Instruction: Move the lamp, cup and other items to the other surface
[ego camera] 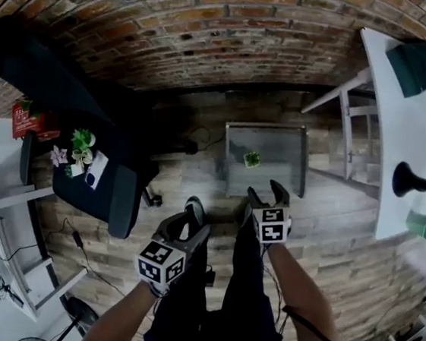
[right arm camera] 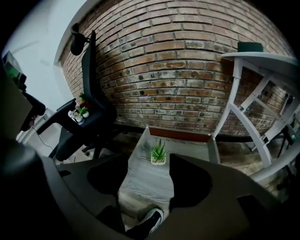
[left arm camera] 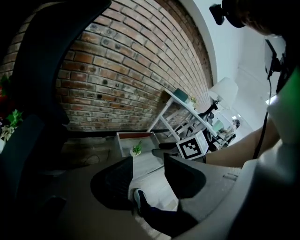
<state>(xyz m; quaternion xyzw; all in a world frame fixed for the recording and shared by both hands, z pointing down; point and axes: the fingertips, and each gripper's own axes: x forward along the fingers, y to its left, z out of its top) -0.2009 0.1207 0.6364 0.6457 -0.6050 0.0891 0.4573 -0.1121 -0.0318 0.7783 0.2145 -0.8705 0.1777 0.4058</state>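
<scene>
- Head view: the left gripper (ego camera: 190, 212) and right gripper (ego camera: 265, 195) hang low at 6 o'clock. Both tongs are part spread and pinch nothing. They aim at the low table (ego camera: 268, 128) at 12, where a plant (ego camera: 252, 159) stands.
  - The lamp (ego camera: 413, 182) stands at 3 o'clock on the white table (ego camera: 410, 119), well apart from both grippers. A green thing (ego camera: 419, 225) just beside it at 4 may be the cup, but it is too small to tell.
  - The lamp looks top-heavy, so a pinch on its shade rather than its stem would likely tip it.
- Left gripper view: the jaws stand apart, with only floor and the person's shoe (left arm camera: 138, 199) beyond the gap.
  - The lamp is far off at 2 o'clock, so reaching it means a turn. The low table lies close ahead of the feet, and a careless step could knock it and topple the plant.
- Right gripper view: the jaws are spread and the plant sits beyond them at 12, untouched.
  - The pot is small, so a pinch that lands on the leaves would probably slip.
  - The chair (right arm camera: 93, 112) at 9 holds small plants (right arm camera: 79, 112) on its seat. If it rolls when nudged, they could spill.
</scene>
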